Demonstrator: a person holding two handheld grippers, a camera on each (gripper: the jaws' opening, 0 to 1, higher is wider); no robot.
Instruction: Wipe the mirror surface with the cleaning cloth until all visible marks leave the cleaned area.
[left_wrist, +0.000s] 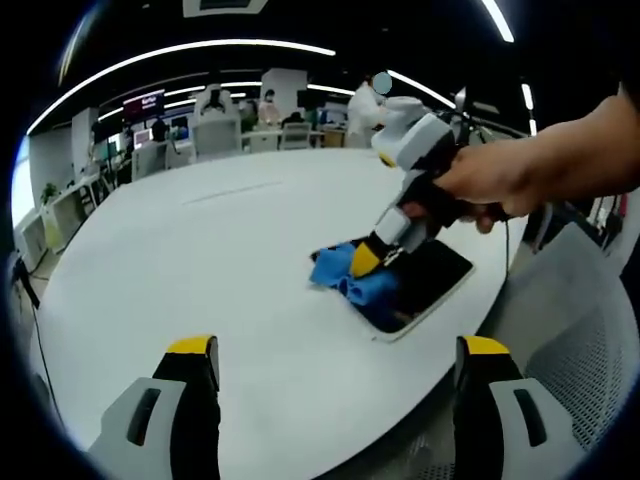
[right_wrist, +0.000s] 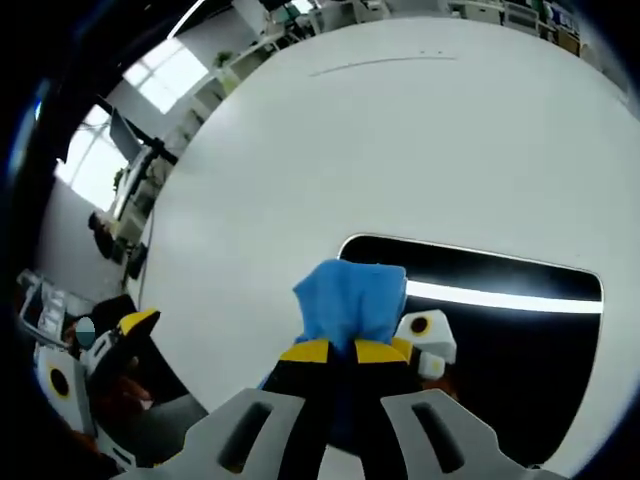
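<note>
White and broad, the round table (left_wrist: 200, 260) carries the whole scene, with an open office of desks and screens (left_wrist: 150, 110) far behind it under long ceiling lights. Nearest in the left gripper view, the left gripper (left_wrist: 335, 375) hovers above the table's near edge with its 2 yellow-tipped jaws set wide apart and nothing between them. Just past it, toward the table's right side, lies the mirror (left_wrist: 435, 275), a dark rounded rectangle with a pale rim, flat on the tabletop. On the mirror's left end sits the blue cleaning cloth (left_wrist: 350, 275), bunched and spilling partly onto the table. The right gripper (left_wrist: 368, 258) comes down on it from the upper right, held by a person's hand (left_wrist: 500, 180), its yellow tips pinched into the cloth. In the right gripper view the right gripper (right_wrist: 343, 352) has its 2 jaws drawn close together on the cleaning cloth (right_wrist: 350, 295), which bulges out beyond the tips and presses against the mirror's near left corner. The mirror (right_wrist: 510, 340) stretches away to the right, reflecting a bright ceiling strip. Beyond it runs bare table (right_wrist: 400, 140), and windows (right_wrist: 165, 80) show far off.
</note>
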